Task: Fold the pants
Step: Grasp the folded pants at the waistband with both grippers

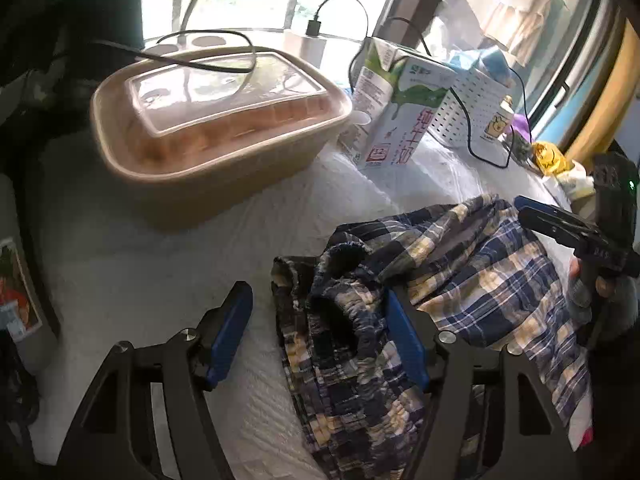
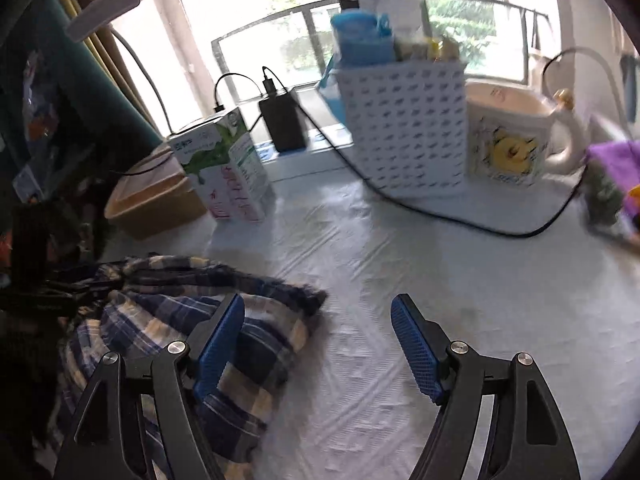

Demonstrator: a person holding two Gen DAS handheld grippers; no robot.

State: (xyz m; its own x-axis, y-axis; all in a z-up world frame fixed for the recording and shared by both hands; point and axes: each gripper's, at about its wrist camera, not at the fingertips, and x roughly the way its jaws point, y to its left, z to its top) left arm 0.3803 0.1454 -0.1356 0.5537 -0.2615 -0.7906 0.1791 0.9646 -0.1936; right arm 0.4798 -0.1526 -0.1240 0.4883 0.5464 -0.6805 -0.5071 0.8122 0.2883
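A: Item one, left tool (image 1: 320, 334)?
B: Spread, pinching nothing; its right pad lies against the bunched elastic waistband, its left pad over bare cloth cover.

A: Right tool (image 2: 318, 346)?
B: Spread, empty; its left pad sits over the fabric, the other over the white table (image 2: 400, 240).

A: The plaid pants (image 1: 460, 264)?
B: Crumpled heap on the table near the front edge. Likely light, limp, non-slippery cotton.

A: Hold where?
B: Probably the waistband corners, one per tool.

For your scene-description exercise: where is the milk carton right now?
In the left wrist view, the milk carton stands upright on the white cloth, between the lidded tub and the white basket, behind the plaid pants.
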